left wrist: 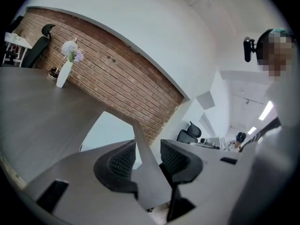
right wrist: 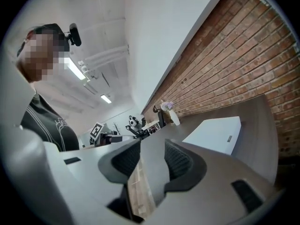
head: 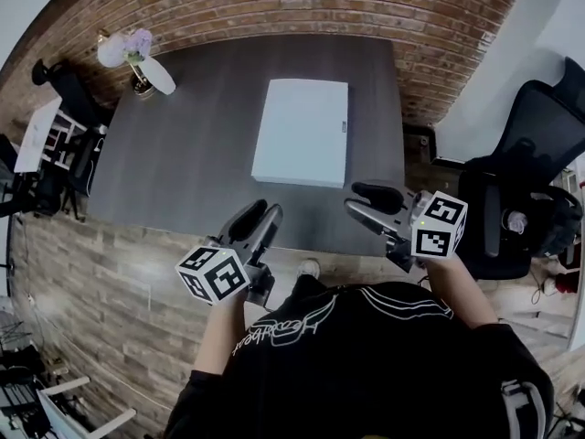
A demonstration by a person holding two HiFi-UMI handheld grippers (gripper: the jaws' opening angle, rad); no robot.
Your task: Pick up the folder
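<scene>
Head view alone gives the full layout: the left gripper (head: 266,210) and right gripper (head: 362,198) side by side at the near edge of a dark grey table (head: 183,154), with a flat white rectangular folder (head: 301,132) lying flat on the tabletop at 12 o'clock from them.

Left gripper view catches only a pale slice of the folder (left wrist: 105,132), behind its left jaw. Right gripper view shows the whole top face (right wrist: 213,134), plus ceiling strip lights (right wrist: 75,69) the others miss.

Surface/room:
- a white vase with pale flowers (head: 137,58) stands at the table's far corner, 10 o'clock from the folder
- a red brick wall (head: 302,7) runs behind the table
- a black office chair (head: 521,199) is at 3 o'clock
- wood-plank floor (head: 110,282) is under the near edge

Folder sits between the two grippers' lines, ahead of both and touched by neither. Left gripper: 1 o'clock to it; right gripper: 11 o'clock.

Left (left wrist: 148,144) jaws are apart, only table edge seen through the gap. Right (right wrist: 152,146) is the same, nothing gripped.
</scene>
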